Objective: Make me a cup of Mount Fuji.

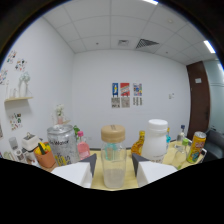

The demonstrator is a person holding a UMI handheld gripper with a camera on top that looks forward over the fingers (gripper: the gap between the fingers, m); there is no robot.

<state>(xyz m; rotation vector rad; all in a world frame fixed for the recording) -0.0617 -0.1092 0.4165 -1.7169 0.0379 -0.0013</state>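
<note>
Fingers [113,171] spread open and level, one at 7 o'clock, one at 5 o'clock, with a clear jar [113,158] under a wooden lid standing between them on the worktop [129,176], gaps either side. Beyond: silver can [62,145] at 10 o'clock, white jug [155,140] at 2 o'clock, yellow can [196,147] farther right.
</note>
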